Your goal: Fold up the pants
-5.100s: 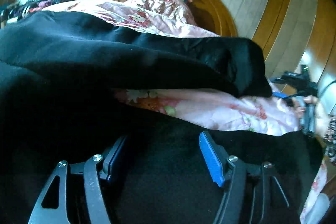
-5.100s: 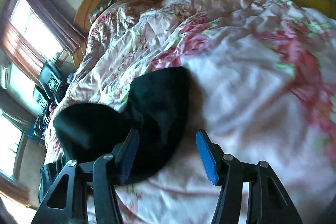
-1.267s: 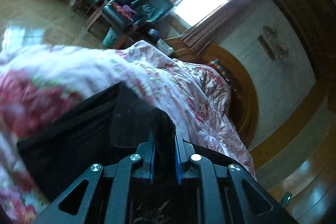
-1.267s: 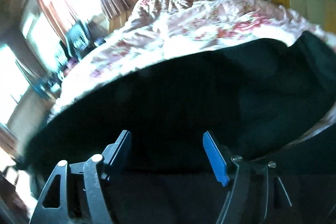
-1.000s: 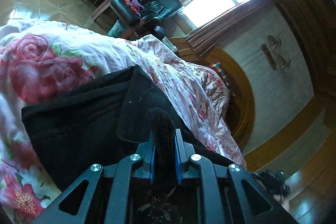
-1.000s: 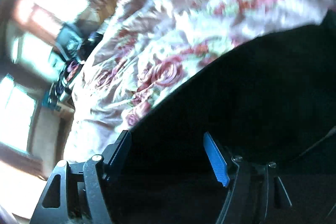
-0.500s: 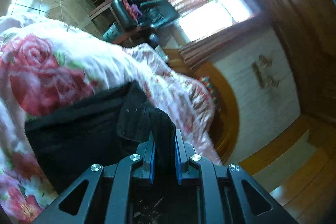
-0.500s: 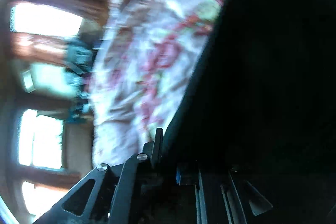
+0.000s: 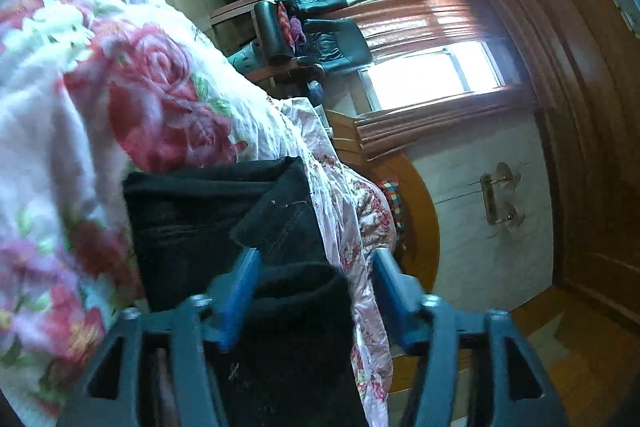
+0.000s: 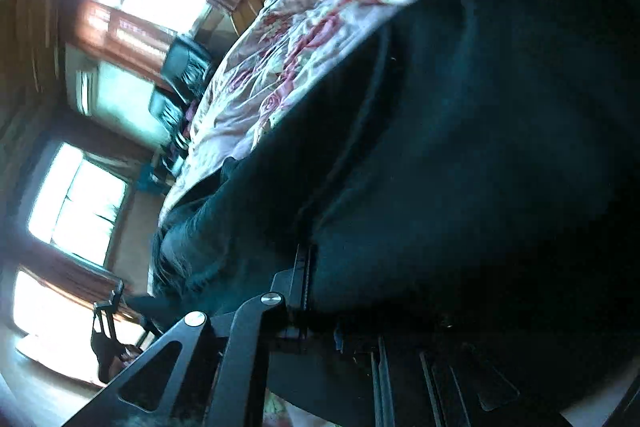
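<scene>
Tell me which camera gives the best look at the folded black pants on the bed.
The left wrist view: the black pants lie folded on the floral quilt, edges visible. The right wrist view shows only a dark, close-up mass of pants fabric filling most of the frame.

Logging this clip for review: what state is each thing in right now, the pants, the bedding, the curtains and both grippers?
Pants: black, folded over on the bed, one fold between the left fingers.
Quilt: floral, spread over the bed, wrinkled.
Curtains: drawn back, window bright.
Left gripper: jaws opening, pads clear of the fold.
Right gripper: shut on the pants' black cloth.
</scene>
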### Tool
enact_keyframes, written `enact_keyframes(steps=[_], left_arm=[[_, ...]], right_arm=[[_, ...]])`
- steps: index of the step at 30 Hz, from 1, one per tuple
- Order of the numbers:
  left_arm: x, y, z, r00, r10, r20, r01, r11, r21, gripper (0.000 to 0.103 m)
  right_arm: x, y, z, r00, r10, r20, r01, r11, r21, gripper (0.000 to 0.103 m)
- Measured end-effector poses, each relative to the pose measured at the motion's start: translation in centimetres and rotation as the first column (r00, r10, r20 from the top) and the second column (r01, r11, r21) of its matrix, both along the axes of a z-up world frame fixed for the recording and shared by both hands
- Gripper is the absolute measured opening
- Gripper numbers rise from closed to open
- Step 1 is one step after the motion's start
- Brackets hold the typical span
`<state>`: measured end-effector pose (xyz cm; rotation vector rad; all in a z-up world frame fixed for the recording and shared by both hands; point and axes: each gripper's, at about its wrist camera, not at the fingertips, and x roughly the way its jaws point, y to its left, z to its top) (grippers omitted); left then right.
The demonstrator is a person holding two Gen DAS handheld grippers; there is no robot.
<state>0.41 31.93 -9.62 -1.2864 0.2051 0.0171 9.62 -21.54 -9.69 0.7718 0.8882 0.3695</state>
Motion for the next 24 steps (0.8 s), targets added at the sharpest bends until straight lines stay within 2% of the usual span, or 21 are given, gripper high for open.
enact_keyframes(steps=[4,7,11,13,15,17,20,24], left_arm=[[-0.5,-0.6,0.0,0.998,-0.058,0.003,0.058,0.998,-0.026,0.073],[-0.5,-1.2,0.4,0.997,-0.075,-0.028,0.075,0.997,0.018,0.073],[0.1,-2.4,0.5,0.981,-0.169,-0.099,0.173,0.984,0.032,0.069],[0.3,-2.8,0.6,0.974,-0.183,-0.131,0.193,0.979,0.063,0.058],[0.4,-3.1,1.5,0.972,-0.163,-0.169,0.189,0.971,0.148,0.032],[0.9,-3.4,2.2,0.969,-0.162,-0.187,0.201,0.957,0.209,0.025],[1.5,-3.7,3.0,0.965,-0.172,-0.198,0.218,0.945,0.244,0.019],[2.3,-1.7,5.2,0.980,-0.122,-0.158,0.163,0.946,0.279,0.016]], right_arm=[[0.0,0.3,0.0,0.999,0.027,0.029,-0.026,0.999,-0.029,0.007],[0.2,0.5,-0.3,0.999,0.027,0.039,-0.026,0.999,-0.021,0.007],[0.3,0.8,-0.4,0.998,0.036,0.047,-0.034,0.999,-0.038,0.007],[0.2,0.9,-0.3,0.998,0.040,0.054,-0.037,0.998,-0.050,0.007],[-0.1,1.1,-0.1,0.997,0.044,0.064,-0.039,0.997,-0.073,0.007],[0.0,1.2,0.0,0.997,0.048,0.065,-0.042,0.995,-0.093,0.007],[0.1,1.4,0.5,0.997,0.054,0.061,-0.047,0.992,-0.114,0.007],[0.3,1.9,2.1,0.995,0.061,0.079,-0.049,0.989,-0.139,0.008]])
